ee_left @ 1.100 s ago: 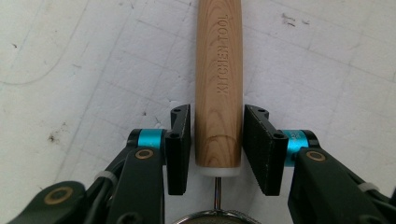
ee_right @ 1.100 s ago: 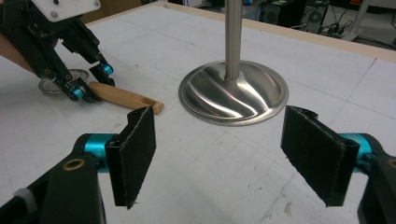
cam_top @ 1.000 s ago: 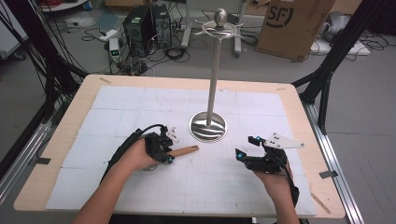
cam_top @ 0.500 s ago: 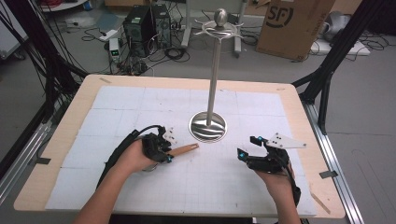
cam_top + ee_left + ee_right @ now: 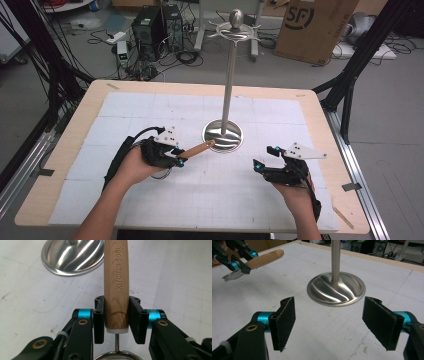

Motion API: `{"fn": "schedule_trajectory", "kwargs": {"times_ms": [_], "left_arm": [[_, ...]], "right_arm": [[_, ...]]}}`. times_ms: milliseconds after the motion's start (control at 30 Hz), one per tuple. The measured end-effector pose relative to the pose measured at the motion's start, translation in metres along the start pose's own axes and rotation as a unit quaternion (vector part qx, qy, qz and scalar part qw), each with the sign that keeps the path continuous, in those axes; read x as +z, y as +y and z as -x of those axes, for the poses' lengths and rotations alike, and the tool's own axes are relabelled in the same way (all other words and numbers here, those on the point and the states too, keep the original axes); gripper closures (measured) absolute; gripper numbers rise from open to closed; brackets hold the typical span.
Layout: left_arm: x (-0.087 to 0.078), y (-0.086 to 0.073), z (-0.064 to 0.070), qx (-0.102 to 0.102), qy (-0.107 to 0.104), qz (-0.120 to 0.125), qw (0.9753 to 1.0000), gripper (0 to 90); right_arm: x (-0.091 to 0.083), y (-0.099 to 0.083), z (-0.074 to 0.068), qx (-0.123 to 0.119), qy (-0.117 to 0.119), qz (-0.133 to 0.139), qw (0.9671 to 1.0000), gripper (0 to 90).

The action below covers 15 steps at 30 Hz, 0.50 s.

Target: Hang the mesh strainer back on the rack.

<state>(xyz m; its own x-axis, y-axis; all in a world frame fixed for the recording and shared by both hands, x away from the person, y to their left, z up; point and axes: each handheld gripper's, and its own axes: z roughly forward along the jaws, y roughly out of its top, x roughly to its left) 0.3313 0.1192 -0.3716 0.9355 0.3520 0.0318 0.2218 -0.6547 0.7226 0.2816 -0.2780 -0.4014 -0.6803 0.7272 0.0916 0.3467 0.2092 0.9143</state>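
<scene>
A white gridded surface (image 5: 150,107) on a wooden board fills the middle of a cluttered workshop. Nearest, the right gripper (image 5: 267,157) hovers low with its jaws spread wide, holding nothing. Across from it the left gripper (image 5: 180,159) is clamped on the wooden handle (image 5: 197,148) of a kitchen tool (its metal head sits behind the jaws). The handle's free tip reaches just over the rim of the shiny round base (image 5: 222,134) of a tall metal stand (image 5: 231,70). Beyond the surface stand computers (image 5: 157,22) and a cardboard box (image 5: 312,25).
</scene>
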Motion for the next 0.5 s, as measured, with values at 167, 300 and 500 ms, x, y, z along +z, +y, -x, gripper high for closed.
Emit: {"fn": "schedule_trajectory", "kwargs": {"times_ms": [167,300,500], "left_arm": [[-0.009,0.002,-0.002,-0.011,-0.007,0.043,0.999,68.6],[-0.017,0.004,-0.003,-0.022,-0.02,0.078,0.9965,68.7],[-0.032,0.013,-0.006,-0.023,-0.026,0.119,0.9923,68.6]], "right_arm": [[0.0,0.0,0.0,0.001,0.001,-0.002,1.0,25.7],[0.001,0.0,0.0,-0.001,0.001,-0.001,1.0,25.7],[0.002,0.0,0.0,-0.001,0.002,-0.003,1.0,25.7]]}}
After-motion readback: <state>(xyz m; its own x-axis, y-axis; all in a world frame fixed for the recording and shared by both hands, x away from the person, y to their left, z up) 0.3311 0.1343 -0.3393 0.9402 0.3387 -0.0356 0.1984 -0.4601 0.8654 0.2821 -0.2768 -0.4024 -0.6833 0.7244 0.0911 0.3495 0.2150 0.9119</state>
